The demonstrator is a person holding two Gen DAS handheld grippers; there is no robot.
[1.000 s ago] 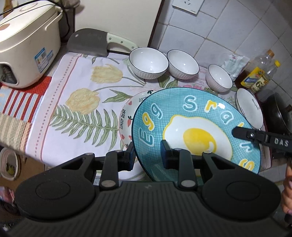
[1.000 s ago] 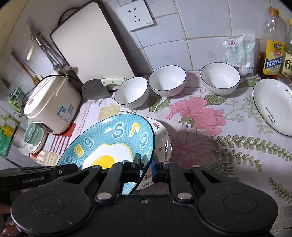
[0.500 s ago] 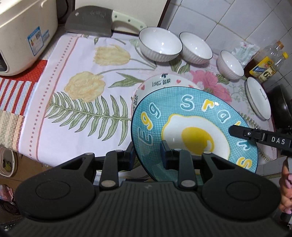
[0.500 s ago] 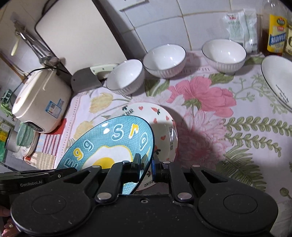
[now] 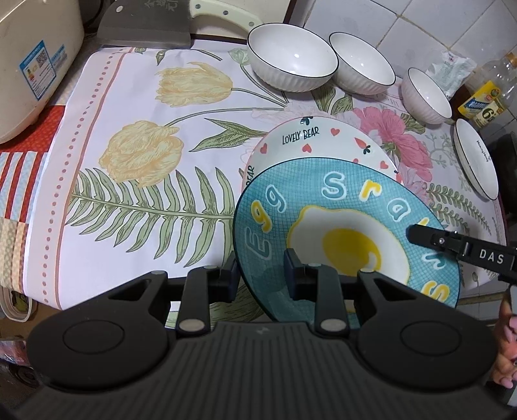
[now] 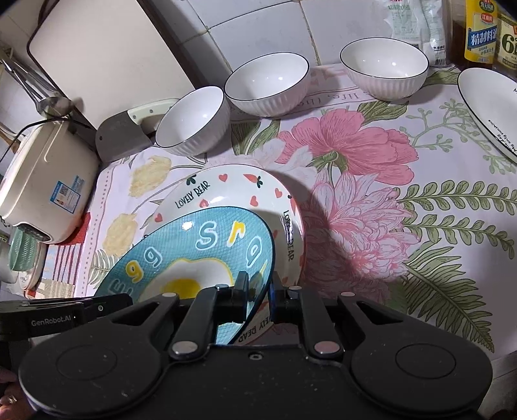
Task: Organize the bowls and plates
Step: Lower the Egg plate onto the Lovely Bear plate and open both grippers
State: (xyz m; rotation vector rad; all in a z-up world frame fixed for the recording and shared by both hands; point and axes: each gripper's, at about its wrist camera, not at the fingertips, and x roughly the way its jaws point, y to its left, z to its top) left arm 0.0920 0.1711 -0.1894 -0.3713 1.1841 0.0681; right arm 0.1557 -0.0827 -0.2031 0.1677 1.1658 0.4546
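Lower and nearer than a second ago, the blue egg plate [image 5: 342, 232] now overlaps the near half of the Lovely Bear plate [image 5: 320, 142] and uncovers more of its far rim. Left claw [image 5: 260, 278] pinches the blue plate's left rim, one finger under and one inside. Right claw [image 6: 260, 290] grips the opposite rim the same way, its tip showing in the left view. Whether the blue plate touches the one beneath, I cannot tell. Beyond them on the flowered worktop [image 6: 420, 226] stand three white bowls [image 6: 266, 84] in a row, with an oval white dish [image 6: 491, 106] at the right. A cleaver [image 5: 145, 29] lies near the leftmost bowl.
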